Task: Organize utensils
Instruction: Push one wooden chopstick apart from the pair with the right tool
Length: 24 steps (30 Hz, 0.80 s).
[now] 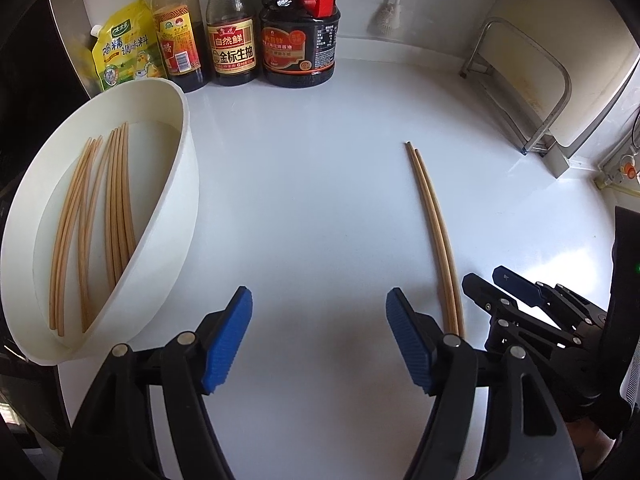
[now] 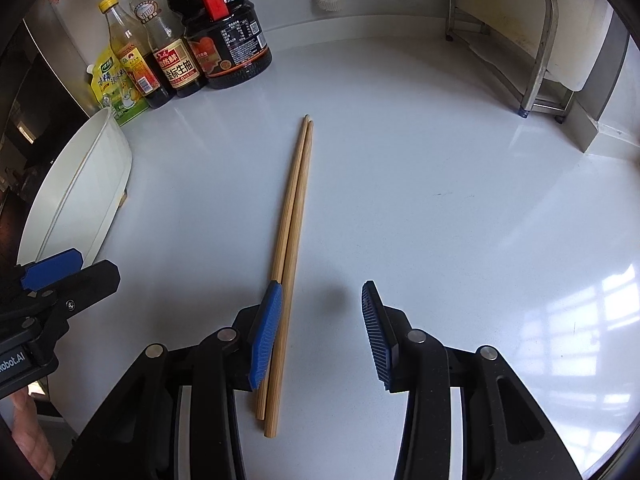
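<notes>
Chopsticks lie paired at centre frame on the white counter, near ends between the right gripper's spread, empty jaws — light, stiff, smooth sticks, likely to roll, best pinched together near the thick ends; left gripper gapes empty beside the white bin at left

Soy bottle reads 金标生抽; pouch 鸡精调味料.

Chopstick pair near ends hidden behind left fingers; bottle tops cropped by frame.
</notes>
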{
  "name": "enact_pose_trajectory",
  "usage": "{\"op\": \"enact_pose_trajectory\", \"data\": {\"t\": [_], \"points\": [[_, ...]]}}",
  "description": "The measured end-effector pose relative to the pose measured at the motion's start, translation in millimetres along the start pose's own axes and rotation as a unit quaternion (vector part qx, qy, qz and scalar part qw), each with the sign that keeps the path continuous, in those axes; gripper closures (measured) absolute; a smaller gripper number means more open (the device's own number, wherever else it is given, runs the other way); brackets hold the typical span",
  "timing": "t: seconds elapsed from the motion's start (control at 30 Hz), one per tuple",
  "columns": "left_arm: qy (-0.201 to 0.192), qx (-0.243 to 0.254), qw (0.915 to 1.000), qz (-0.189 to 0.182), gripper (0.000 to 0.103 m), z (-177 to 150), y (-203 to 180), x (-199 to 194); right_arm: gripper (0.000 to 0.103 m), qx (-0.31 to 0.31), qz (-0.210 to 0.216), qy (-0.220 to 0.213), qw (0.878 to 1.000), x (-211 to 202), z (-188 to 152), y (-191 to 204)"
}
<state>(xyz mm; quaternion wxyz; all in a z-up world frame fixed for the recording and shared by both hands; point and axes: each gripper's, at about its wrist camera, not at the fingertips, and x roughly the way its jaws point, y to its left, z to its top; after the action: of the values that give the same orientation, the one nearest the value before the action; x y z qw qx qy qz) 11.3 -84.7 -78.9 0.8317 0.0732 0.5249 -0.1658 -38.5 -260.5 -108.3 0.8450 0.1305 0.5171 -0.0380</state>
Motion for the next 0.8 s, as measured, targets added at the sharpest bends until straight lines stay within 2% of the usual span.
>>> {"op": "enact_pose_trajectory", "data": {"t": [0.23, 0.8], "points": [[0.003, -0.007, 1.0000, -0.001, 0.035, 2.4, -1.0, 5.6, 0.063, -0.014, -0.025, -0.003, 1.000, 8.4, 2.9, 4.5], [0.004, -0.008, 1.0000, 0.001, 0.035, 7.3, 3.2, 9.2, 0.063, -0.050, -0.033, -0.008, 0.998, 10.9, -2.5, 19.2]]}}
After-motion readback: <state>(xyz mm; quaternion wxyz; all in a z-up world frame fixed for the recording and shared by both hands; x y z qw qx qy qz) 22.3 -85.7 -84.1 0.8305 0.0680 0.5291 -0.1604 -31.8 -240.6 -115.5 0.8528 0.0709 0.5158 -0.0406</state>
